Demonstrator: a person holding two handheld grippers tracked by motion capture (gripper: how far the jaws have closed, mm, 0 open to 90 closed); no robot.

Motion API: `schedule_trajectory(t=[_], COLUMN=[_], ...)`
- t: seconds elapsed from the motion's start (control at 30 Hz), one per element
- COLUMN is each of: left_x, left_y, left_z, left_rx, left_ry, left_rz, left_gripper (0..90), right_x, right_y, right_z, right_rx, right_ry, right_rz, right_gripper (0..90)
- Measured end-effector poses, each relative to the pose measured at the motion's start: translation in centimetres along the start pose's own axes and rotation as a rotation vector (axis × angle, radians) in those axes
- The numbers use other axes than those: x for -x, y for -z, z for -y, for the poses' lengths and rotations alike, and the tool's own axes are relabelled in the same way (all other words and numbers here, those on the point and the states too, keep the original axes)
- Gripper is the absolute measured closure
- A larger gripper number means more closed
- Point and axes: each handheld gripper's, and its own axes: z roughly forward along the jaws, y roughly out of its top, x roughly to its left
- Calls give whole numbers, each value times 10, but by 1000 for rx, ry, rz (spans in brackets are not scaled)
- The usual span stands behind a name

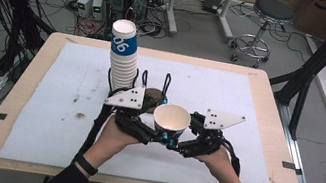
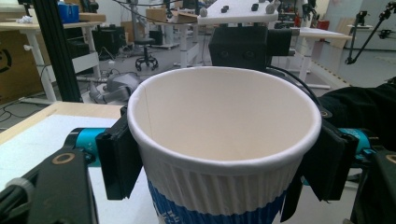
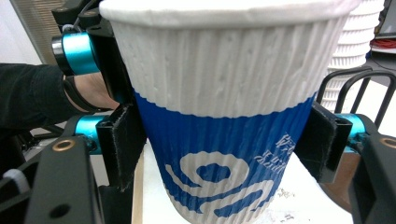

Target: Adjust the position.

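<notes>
1. Two grippers were seen meeting at a single paper cup (image 1: pixel 172 119), held upright just in front of the tall cup stack (image 1: pixel 123 54) on the white mat (image 1: pixel 47 101).
2. The left gripper (image 2: pixel 219 154) was pinched on the cup just under its rim, both pads pressed against the ribbed wall.
3. The right gripper (image 3: pixel 224 144) was set around the cup's blue band; its near pad touched the wall, while at the far pad contact could not be told, so the jaws were judged parted about the cup rather than clamped.
4. For the handover to go well, one firm grip should be kept until the other is sure, and squeezing should be light, since thin walls would buckle.
5. The cup's base was cut off in both gripper views, and a brown round thing (image 1: pixel 154 94) beside the stack was half hidden.
</notes>
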Motion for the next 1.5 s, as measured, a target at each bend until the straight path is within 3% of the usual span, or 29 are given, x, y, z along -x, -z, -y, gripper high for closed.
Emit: schedule_trajectory(t=[0.27, 0.33, 0.57, 0.8, 1.1, 1.43, 1.5], left_x=[-3, -2, -2, -3, 0, 2, 4], left_y=[3, 6, 21, 34, 14, -3, -6], left_z=[1, 0, 2, 19, 40, 48, 48], left_rx=[9, 9, 24, 34, -34, -75, -85], left_ry=[32, 26, 32, 58, 56, 63, 52], left_rz=[5, -10, -54, -80, -67, -53, -72], left_gripper=[127, 109, 88, 88, 88, 89, 92], right_x=[2, 2, 3, 8, 8, 3, 2], right_y=[-1, 0, 3, 9, 11, 4, 3], right_z=[1, 1, 1, 0, -2, -2, -1], right_rx=[-21, -24, -35, -6, 36, 28, 23], right_ry=[14, 17, 26, 15, -13, -13, -13], right_rz=[0, 3, 7, 28, 24, 7, 5], right_gripper=[260, 260, 260, 260, 260, 260, 260])
